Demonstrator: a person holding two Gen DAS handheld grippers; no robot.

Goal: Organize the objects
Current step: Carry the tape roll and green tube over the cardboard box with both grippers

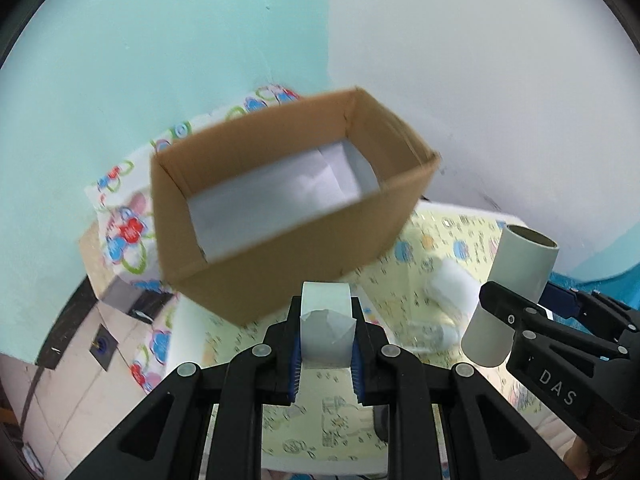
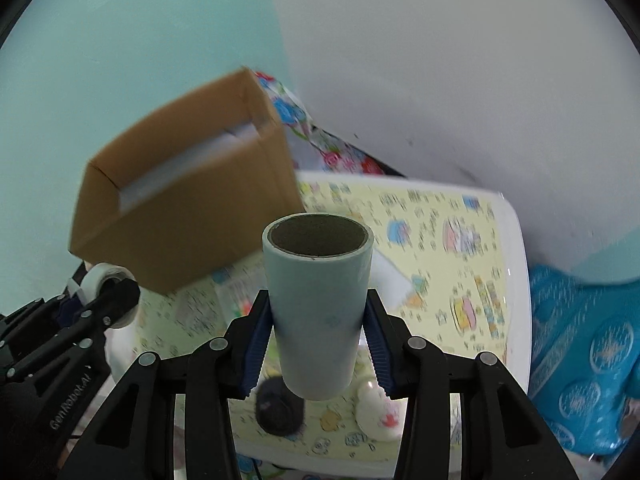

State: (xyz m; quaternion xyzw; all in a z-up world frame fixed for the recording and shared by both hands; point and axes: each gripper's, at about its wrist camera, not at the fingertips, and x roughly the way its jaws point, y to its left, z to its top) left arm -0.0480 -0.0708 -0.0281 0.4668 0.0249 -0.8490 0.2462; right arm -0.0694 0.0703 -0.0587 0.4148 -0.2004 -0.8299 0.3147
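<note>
My left gripper (image 1: 325,344) is shut on a white tape roll (image 1: 326,320), held edge-on above the table. Ahead of it stands an open brown cardboard box (image 1: 280,248) with white paper on its floor. My right gripper (image 2: 318,332) is shut on a pale cardboard-core tube (image 2: 318,304), held upright with its open end up. That tube (image 1: 512,292) and the right gripper (image 1: 516,312) also show at the right of the left wrist view. The left gripper with its tape roll (image 2: 106,284) appears at the left of the right wrist view, below the box (image 2: 192,216).
A white table with a yellow cartoon-print top (image 2: 440,240) holds a black round object (image 2: 278,408), a white egg-shaped thing (image 2: 378,412) and a clear plastic item (image 1: 432,332). Flowered cloth (image 1: 124,236) lies behind the box. Blue patterned fabric (image 2: 584,340) lies right of the table. Walls stand close behind.
</note>
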